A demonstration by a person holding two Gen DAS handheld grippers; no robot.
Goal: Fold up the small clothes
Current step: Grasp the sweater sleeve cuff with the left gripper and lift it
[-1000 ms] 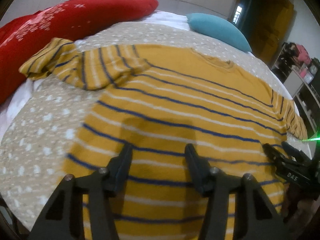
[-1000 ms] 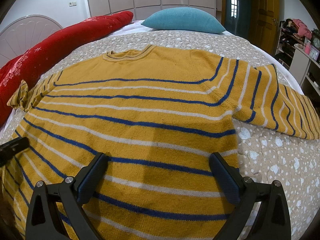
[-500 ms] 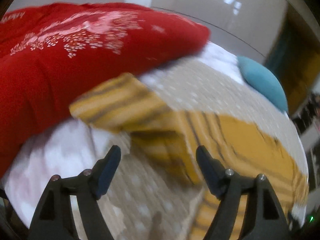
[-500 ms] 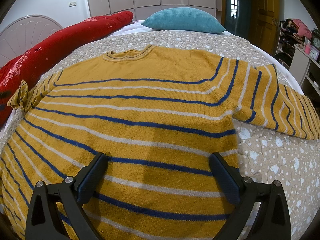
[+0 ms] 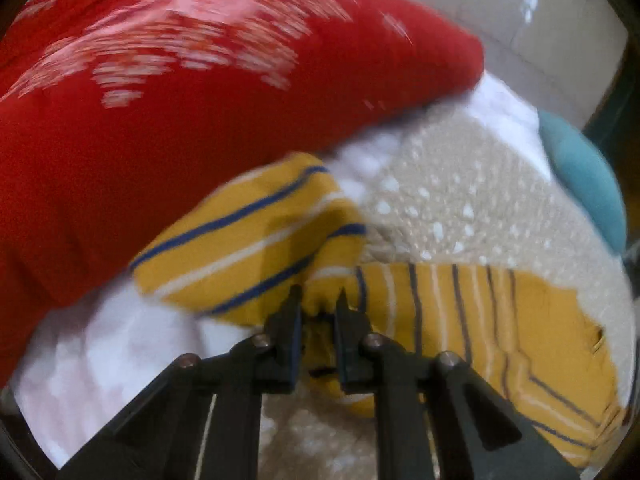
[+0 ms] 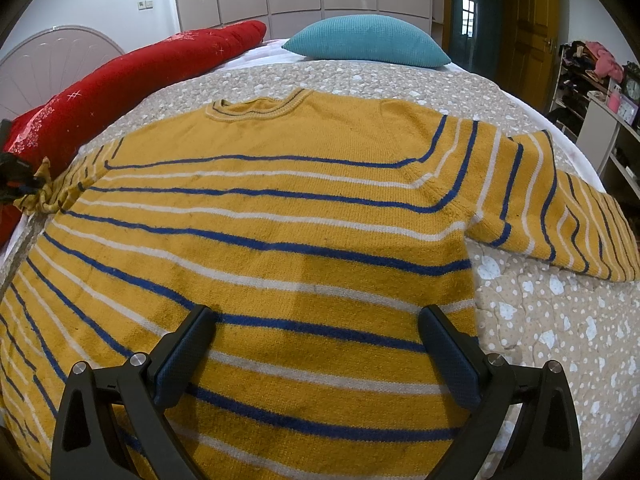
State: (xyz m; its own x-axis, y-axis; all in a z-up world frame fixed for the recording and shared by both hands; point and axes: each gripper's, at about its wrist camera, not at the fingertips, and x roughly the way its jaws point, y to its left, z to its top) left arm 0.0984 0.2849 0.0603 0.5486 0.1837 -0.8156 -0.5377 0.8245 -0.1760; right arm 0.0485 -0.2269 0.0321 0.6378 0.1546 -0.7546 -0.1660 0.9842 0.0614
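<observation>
Spread flat across the dotted bedspread (image 6: 540, 320), neck toward the teal pillow (image 6: 366, 42): yellow striped sweater (image 6: 280, 220), its bunched sleeve (image 5: 256, 236) by the red bolster (image 5: 180, 92) at the bed's left edge clenched in the left gripper (image 5: 318, 300), long axis running inward toward the body; right gripper (image 6: 316, 322) wide open above the hem

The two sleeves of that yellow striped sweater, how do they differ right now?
The left sleeve is bunched and crumpled beside the red pillow, while the right sleeve lies flat and stretched out on the spotted bedcover. The left hand-held gripper is pinching the left sleeve; the right hand-held gripper is wide open over the sweater's body, holding nothing. Both sleeves share mustard knit with blue and white stripes.
</observation>
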